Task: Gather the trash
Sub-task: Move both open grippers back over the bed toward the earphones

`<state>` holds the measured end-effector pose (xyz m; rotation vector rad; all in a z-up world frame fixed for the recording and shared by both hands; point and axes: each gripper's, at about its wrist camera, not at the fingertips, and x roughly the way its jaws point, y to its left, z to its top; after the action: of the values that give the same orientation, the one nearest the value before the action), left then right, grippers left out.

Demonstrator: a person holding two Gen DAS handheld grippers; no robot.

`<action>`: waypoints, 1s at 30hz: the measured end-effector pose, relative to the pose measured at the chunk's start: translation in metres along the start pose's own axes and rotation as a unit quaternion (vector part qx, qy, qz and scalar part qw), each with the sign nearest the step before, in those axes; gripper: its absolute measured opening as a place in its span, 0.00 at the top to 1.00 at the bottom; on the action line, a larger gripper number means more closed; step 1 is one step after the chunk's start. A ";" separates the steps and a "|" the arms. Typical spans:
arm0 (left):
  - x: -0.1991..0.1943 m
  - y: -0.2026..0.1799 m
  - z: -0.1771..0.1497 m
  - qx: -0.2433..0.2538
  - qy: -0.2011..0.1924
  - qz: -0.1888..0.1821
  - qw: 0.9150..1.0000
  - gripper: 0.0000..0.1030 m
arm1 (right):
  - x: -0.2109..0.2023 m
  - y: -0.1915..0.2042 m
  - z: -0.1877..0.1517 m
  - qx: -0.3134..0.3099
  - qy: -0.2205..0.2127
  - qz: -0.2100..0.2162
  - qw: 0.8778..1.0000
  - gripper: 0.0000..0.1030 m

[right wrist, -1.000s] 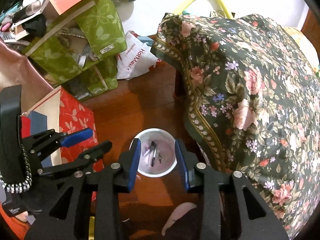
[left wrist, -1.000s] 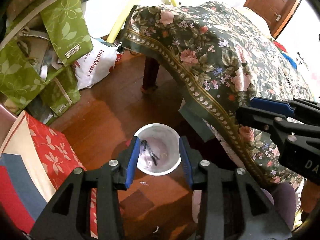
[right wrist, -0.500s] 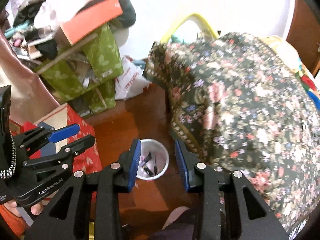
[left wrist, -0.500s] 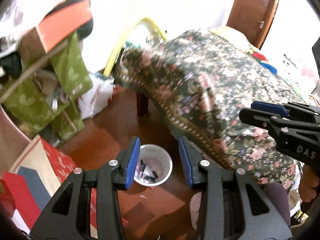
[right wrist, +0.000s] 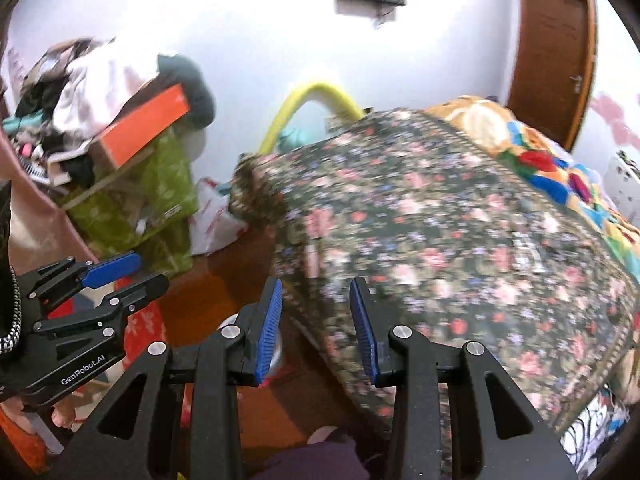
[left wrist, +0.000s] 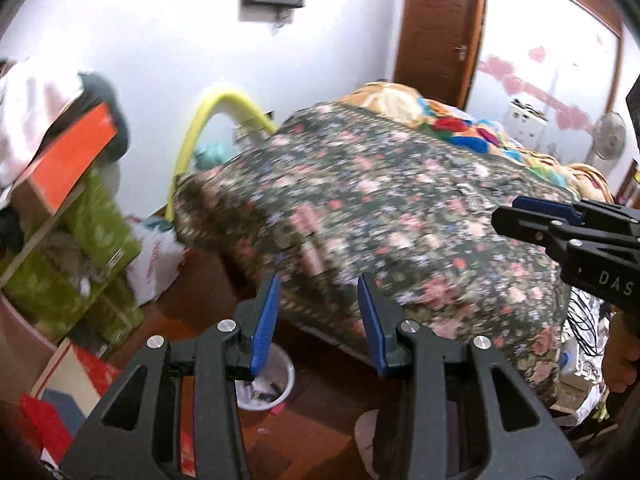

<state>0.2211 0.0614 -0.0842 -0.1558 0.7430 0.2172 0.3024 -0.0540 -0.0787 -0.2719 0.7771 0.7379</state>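
1. Dark scraps are seen lying in the white bin (left wrist: 276,380) on the floor beside the bed (left wrist: 400,216).
2. Nothing is held: the left gripper (left wrist: 316,320) and the right gripper (right wrist: 316,324) are both spread.
3. No loose trash is made out; collection is judged largely done.

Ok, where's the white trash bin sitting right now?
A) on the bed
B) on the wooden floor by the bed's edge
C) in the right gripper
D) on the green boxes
B: the white trash bin stands on the wooden floor beside the floral bedspread, behind the open left gripper.
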 end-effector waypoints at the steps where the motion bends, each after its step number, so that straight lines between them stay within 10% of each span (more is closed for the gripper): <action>1: 0.003 -0.011 0.005 0.007 -0.001 -0.008 1.000 0.62 | -0.005 -0.008 -0.001 0.004 -0.004 -0.007 1.000 0.69; 16: 0.083 -0.162 0.059 0.078 0.034 -0.110 0.990 0.60 | -0.046 -0.150 -0.030 0.102 -0.012 -0.115 0.988 0.69; 30: 0.212 -0.240 0.094 0.072 0.088 -0.139 0.984 0.60 | 0.012 -0.282 -0.054 0.141 0.045 -0.136 0.980 0.69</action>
<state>0.4944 -0.1203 -0.1455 -0.1400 0.8995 -0.1188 0.4741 -0.2768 -0.1362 -0.1501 0.8981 0.3539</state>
